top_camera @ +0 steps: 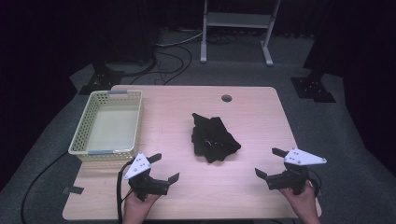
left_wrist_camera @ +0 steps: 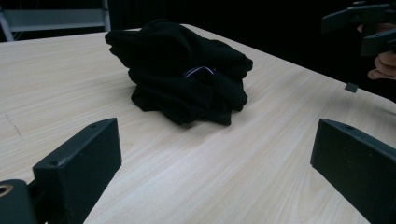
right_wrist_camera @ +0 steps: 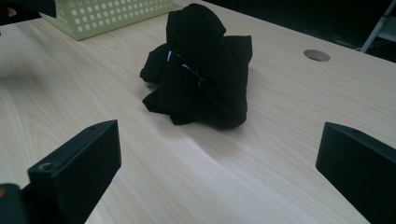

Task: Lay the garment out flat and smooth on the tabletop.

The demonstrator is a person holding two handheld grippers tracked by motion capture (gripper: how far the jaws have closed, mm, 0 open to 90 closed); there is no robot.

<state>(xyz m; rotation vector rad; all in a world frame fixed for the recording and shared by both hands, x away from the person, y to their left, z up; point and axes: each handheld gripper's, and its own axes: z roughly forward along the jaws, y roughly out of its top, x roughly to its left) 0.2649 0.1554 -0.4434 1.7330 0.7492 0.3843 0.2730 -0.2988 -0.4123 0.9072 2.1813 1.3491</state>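
— At the near edge of the table, what do you see?

— Two hands, each one with a gripper. On the person's left side is the left gripper, and its jaws are spread wide with nothing between them. On the other side is the right gripper, also with jaws wide apart and holding nothing. Both hover over bare wood.

— And a little farther?

— Near the middle of the table lies a black cloth, crumpled in a heap. It lies between the two grippers but beyond them, well apart from both. Both gripper views look across the wood to this heap, and a small pale mark shows in its folds.

— What is behind it?

— At the left side stands a pale yellow basket with holes in its walls. Near the far edge is a round hole in the table top.
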